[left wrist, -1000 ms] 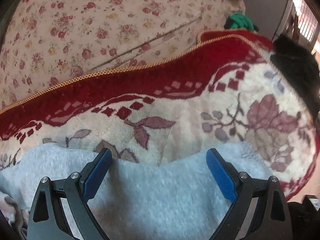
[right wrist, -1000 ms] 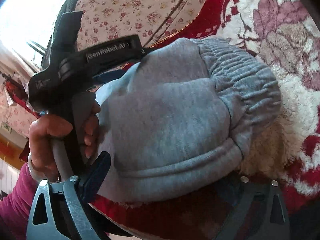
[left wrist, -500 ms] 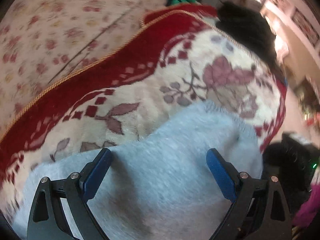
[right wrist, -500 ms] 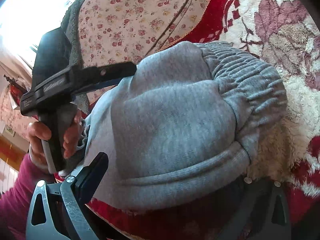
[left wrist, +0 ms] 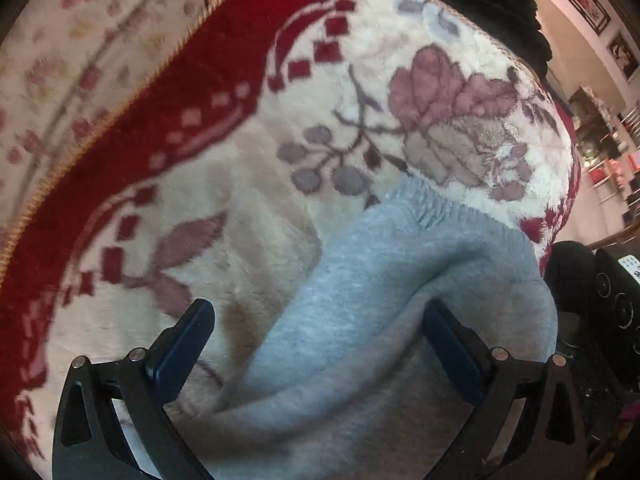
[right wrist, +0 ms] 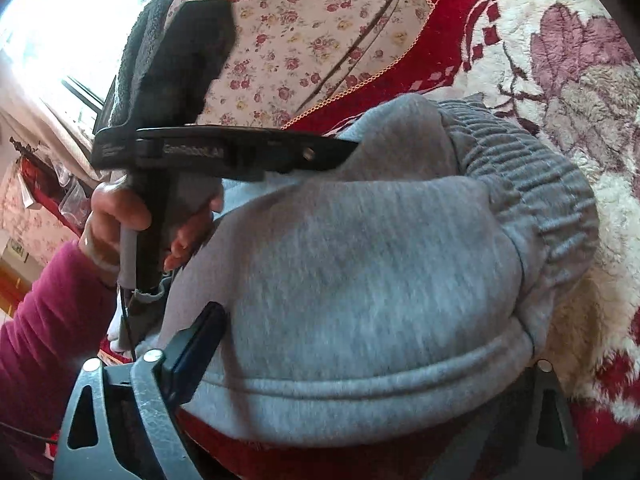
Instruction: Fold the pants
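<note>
Soft grey fleece pants (right wrist: 360, 272), ribbed at the waistband, bulge in a rounded fold on the plush floral blanket (left wrist: 248, 200). The left gripper (left wrist: 316, 344) gapes wide over them. Cloth hides one finger of the right gripper (right wrist: 360, 364), so I cannot tell its state.

left gripper (left wrist: 318, 354): black frame arms with triangular cutouts, silver screw heads, blue pads (left wrist: 182, 346) on the fingers
left gripper, side-on (right wrist: 244, 152): flat black bar with pale lettering, too blurred to read; black block on top, black handle with grey grip
right gripper (right wrist: 360, 360): grey-black arms, triangular cutouts, silver screws, dark blue pad on one finger; other fingertip hidden
left hand (right wrist: 116, 220): bare skin, light nails
sleeve (right wrist: 52, 320): magenta, ribbed knit
cable (right wrist: 127, 320): thin, black, below the handle
</note>
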